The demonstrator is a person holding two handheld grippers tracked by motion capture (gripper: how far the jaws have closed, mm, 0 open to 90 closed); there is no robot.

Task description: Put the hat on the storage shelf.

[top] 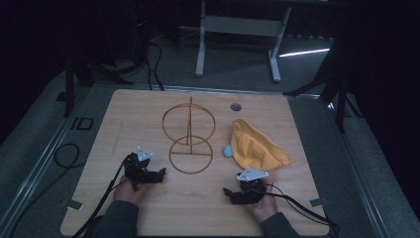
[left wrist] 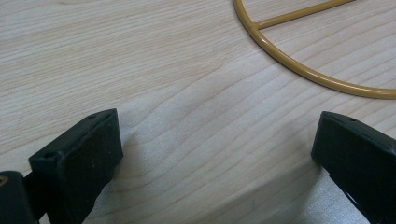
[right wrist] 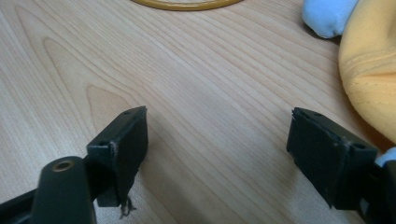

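At the left of the high view, the left claw [top: 157, 173] rests low on the pale wooden desk [top: 129, 114], held by a hand [top: 130, 191] that comes in from the bottom edge, a black cable trailing back from it. Its jaws stand wide apart with nothing between them; the left gripper view has bare wood grain in the gap and the curved edge of a wire ring beyond.

Just beside that claw, toward the middle of the desk, stands a gold wire stand [top: 189, 136] (a flat ring lying on the desk, an upright post, and a second ring raised higher up behind it).

To its right a small pale blue object [top: 227, 151] lies touching the edge of a yellow cloth [top: 255, 146], which is heaped in a rumpled mound.

Nearer the person, below the cloth and apart from it, the right claw [top: 229, 193] sits on the desk in the right hand [top: 262, 203]. Its jaws too are spread wide and grip nothing; the right gripper view shows the yellow cloth [right wrist: 369, 70] close by the far jaw and the blue object [right wrist: 327, 16] above it.
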